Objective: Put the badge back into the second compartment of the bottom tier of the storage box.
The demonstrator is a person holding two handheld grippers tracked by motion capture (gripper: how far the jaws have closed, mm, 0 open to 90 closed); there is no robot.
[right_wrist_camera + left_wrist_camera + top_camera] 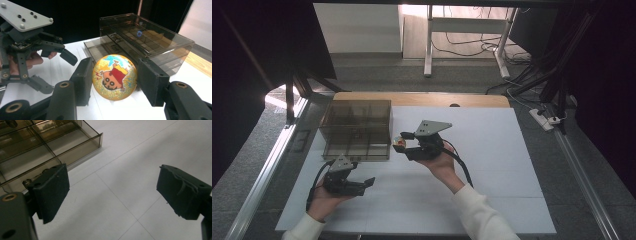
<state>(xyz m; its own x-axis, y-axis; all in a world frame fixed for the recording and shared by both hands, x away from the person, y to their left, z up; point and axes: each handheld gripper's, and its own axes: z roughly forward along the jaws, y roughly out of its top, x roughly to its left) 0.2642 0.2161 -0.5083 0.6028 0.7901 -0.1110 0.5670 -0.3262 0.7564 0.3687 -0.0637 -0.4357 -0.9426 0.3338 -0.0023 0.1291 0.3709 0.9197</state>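
Two grippers are at work over the white table (492,190), and one ball (114,77) is the thing being handled. The ball, golden and glittery with a cartoon figure printed on it, is clamped between the two black pads of the right gripper (113,81), one pad against each side, and appears lifted off the table. Just beyond those jaws stands a smoky clear plastic box (147,42) with a drawer divided into compartments, pulled partly out below its lid. In the high view the right gripper (401,145) is seen just beside the box (357,130), at its right edge.

The step in hand is judged to be the carrying of the ball toward the box. The next move would call for the ball to be brought over an open compartment of the drawer and lowered before the grip is loosened; being round, it could roll if dropped short.

The left gripper (112,192) is held with its jaws wide apart and nothing between them, only bare table ahead and the drawer's front corner beside the left jaw. It sits off to one side of the right jaws, and nothing is seen blocking the way to the drawer.
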